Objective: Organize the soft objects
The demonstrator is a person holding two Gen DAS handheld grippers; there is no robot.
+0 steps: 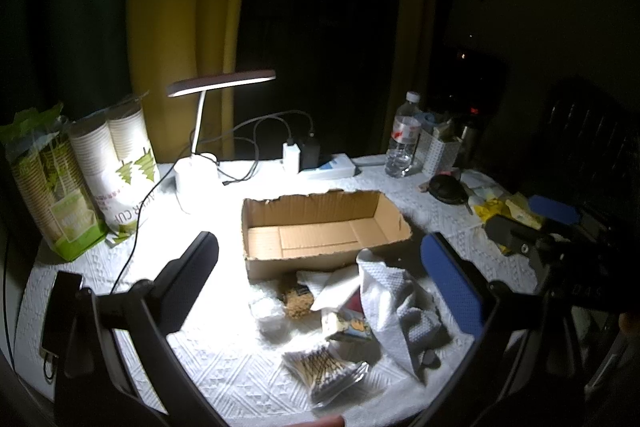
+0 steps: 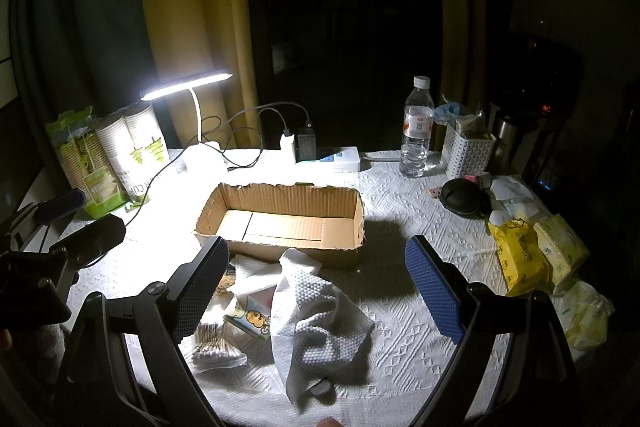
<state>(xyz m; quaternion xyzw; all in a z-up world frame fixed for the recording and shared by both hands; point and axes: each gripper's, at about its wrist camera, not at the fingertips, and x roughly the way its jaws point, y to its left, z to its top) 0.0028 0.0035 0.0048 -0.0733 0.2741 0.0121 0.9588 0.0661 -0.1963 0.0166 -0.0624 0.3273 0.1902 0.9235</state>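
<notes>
The left gripper (image 1: 320,291) is held wide open above the table, gripping nothing, one finger black and one finger blue. The right gripper (image 2: 316,291) is likewise spread wide and empty. Between and below both pairs of fingers lies a small heap of soft things on the white tablecloth (image 1: 224,359): a crumpled paper towel (image 2: 316,323), a cartoon-printed packet (image 2: 252,319) beside it, and a clear bag of cotton swabs (image 1: 324,373) nearest the camera. Just behind the heap sits an open cardboard box (image 1: 320,227), with only its bare floor showing.

Further back stand a lit desk lamp (image 2: 188,87), a power strip (image 2: 340,159) with chargers plugged in, a water bottle (image 2: 418,127) and sleeves of paper cups (image 1: 116,155).

The left view alone shows a phone (image 1: 60,315) near the table's left edge. The right view alone clearly shows yellow tissue packs (image 2: 520,259) on the right side and a white perforated basket (image 2: 468,151) by the bottle.
</notes>
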